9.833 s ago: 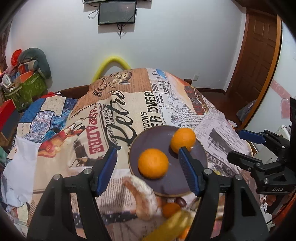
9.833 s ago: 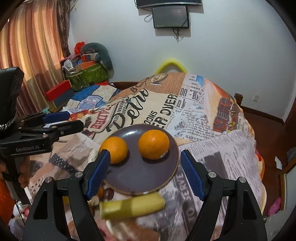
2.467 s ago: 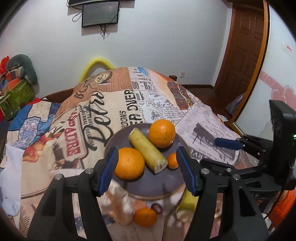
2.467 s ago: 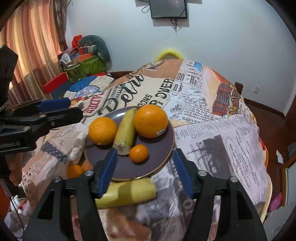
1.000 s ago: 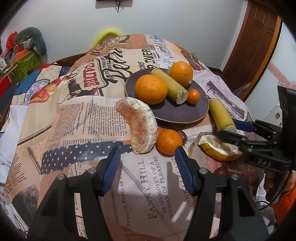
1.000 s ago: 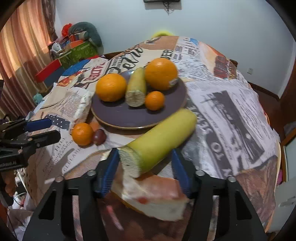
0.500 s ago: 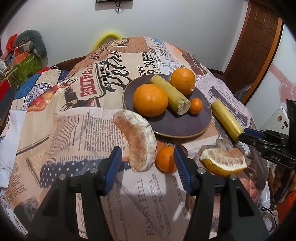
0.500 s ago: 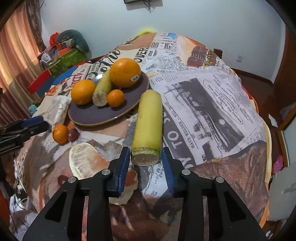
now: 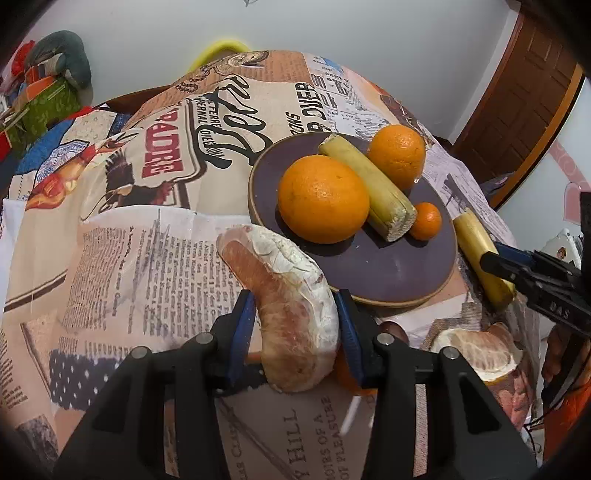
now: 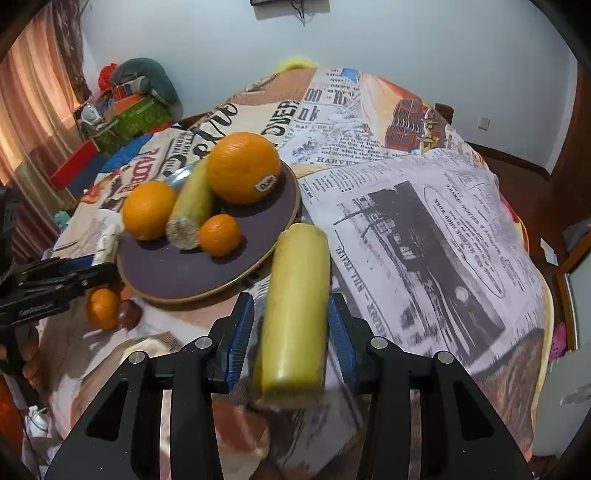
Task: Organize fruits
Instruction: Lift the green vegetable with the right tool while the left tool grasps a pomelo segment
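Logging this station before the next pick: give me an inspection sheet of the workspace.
Surface: table under a newspaper-print cloth.
Job's things: dark purple round plate holds two large oranges, a small mandarin and a cut yellow-green cane piece. Off the plate: peeled pomelo wedge, second cane piece, another pomelo piece, a small mandarin on the cloth.
Clutter: dark round chestnut-like item.
Grippers: left gripper straddles the wedge; right gripper straddles the second cane piece; contact unclear for both.
Cables: wires under the wall screen.
Surroundings: wooden door, curtain, piled belongings.
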The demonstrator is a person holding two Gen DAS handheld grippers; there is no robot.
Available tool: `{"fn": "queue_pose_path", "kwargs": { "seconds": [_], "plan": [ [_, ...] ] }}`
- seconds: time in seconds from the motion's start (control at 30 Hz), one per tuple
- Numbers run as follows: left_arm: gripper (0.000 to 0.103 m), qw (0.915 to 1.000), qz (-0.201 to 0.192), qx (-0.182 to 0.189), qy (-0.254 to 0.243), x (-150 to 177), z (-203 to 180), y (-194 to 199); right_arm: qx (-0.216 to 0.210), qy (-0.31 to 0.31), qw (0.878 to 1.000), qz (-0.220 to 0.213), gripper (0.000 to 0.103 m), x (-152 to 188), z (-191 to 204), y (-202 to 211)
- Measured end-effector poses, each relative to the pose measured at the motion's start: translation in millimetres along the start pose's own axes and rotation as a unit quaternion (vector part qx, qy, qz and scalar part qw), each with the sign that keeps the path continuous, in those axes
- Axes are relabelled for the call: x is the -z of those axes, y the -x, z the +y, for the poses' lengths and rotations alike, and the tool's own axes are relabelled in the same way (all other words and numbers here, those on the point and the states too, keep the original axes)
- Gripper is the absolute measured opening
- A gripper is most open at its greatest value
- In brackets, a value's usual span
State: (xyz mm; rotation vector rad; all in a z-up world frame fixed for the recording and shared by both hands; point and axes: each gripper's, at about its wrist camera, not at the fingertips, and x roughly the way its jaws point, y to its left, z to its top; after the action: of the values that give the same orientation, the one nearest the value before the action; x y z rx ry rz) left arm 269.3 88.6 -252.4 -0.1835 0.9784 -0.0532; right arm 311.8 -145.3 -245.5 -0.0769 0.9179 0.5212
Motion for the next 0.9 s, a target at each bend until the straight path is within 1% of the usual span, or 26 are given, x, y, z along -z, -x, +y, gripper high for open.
{"fn": "queue_pose_path", "kwargs": {
  "seconds": [0.13, 0.23, 0.33, 0.47, 0.6, 0.7, 0.9],
  "plan": [
    [0.046, 0.9999, -0.002, 0.011, 0.002, 0.0, 4.9, -0.8, -0.009, -0.007, 1.000, 0.017, 0.038, -5.3, -5.1, -14.3],
    [0.046, 0.9999, -0.002, 0.015, 0.007, -0.6, 8.2, -1.7, -0.008, -0.001, 1.000, 0.014, 0.038, -7.7, -3.7, -17.2],
    [0.044, 0.9999, -0.007, 0.009, -0.001, 0.8, 5.7, 0.4, -0.005, 0.000, 1.000, 0.011, 0.037, -8.3, -2.6, -16.1],
    [0.038, 0.9997, -0.020, -0.007, -0.013, 1.2, 0.6, 8.3, -0.004, 0.000, 1.000, 0.000, 0.036, -7.4, -1.9, -8.7],
    [0.024, 0.9989, -0.037, -0.014, -0.023, -1.3, -3.1, 23.0, -0.006, 0.006, 1.000, -0.017, 0.035, -9.1, -1.2, 2.7],
    [0.021, 0.9989, -0.042, -0.012, -0.018, -4.8, -1.1, 30.5, -0.008, 0.009, 0.999, -0.031, 0.035, -11.1, 0.8, 15.4],
    [0.020, 0.9984, -0.054, -0.012, -0.010, -4.9, 1.9, 46.0, -0.010, 0.014, 0.998, -0.058, 0.034, -16.8, 5.1, 38.5]
  ]
}}
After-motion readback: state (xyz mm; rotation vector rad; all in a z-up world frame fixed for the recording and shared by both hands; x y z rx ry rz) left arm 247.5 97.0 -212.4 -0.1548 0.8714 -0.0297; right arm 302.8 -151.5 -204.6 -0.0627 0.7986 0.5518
